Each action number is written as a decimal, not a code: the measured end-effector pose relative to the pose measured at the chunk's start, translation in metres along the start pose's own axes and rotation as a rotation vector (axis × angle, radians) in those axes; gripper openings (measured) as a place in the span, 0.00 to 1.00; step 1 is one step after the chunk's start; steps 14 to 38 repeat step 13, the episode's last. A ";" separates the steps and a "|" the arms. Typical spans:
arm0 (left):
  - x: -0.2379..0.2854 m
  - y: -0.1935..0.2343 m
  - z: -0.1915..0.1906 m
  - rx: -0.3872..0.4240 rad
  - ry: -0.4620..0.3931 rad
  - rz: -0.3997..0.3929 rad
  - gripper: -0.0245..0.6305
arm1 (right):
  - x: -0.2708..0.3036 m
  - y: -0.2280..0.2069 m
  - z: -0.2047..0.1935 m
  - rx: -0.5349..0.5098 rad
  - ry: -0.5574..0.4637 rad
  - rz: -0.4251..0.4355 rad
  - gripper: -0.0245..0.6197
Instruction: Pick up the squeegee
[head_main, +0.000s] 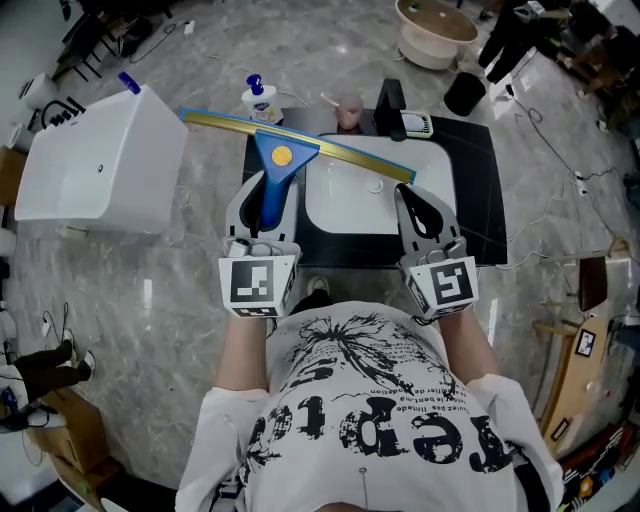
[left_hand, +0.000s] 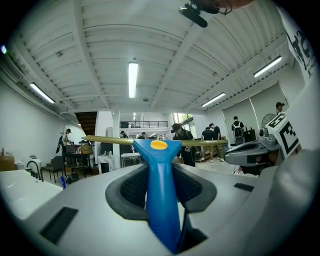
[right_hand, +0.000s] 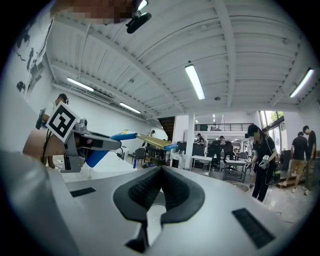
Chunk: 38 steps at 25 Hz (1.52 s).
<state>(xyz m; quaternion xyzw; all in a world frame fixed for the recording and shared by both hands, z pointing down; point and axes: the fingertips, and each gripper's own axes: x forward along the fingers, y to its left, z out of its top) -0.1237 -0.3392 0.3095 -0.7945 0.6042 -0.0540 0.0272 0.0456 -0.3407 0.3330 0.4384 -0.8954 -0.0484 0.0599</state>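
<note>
The squeegee has a blue handle with a yellow spot and a long gold blade bar with blue end caps. It is lifted above the sink, and the bar runs from upper left to lower right. My left gripper is shut on the handle. In the left gripper view the blue handle of the squeegee stands clamped between the dark pads of the left gripper. My right gripper hovers beside it over the sink's right side. The pads of the right gripper meet with nothing between them. The right gripper view also shows the squeegee at the left.
A white sink basin sits in a black counter with a dark faucet behind it. A soap bottle and a pink cup stand at the back. A white box is at the left, a beige tub farther back.
</note>
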 end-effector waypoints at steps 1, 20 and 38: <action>0.000 0.001 0.000 -0.001 0.002 0.000 0.25 | 0.000 0.001 0.000 0.003 0.000 0.001 0.06; 0.006 0.012 -0.009 -0.028 0.025 0.022 0.25 | 0.011 0.005 0.000 0.008 -0.001 -0.005 0.06; 0.006 0.012 -0.009 -0.028 0.025 0.022 0.25 | 0.011 0.005 0.000 0.008 -0.001 -0.005 0.06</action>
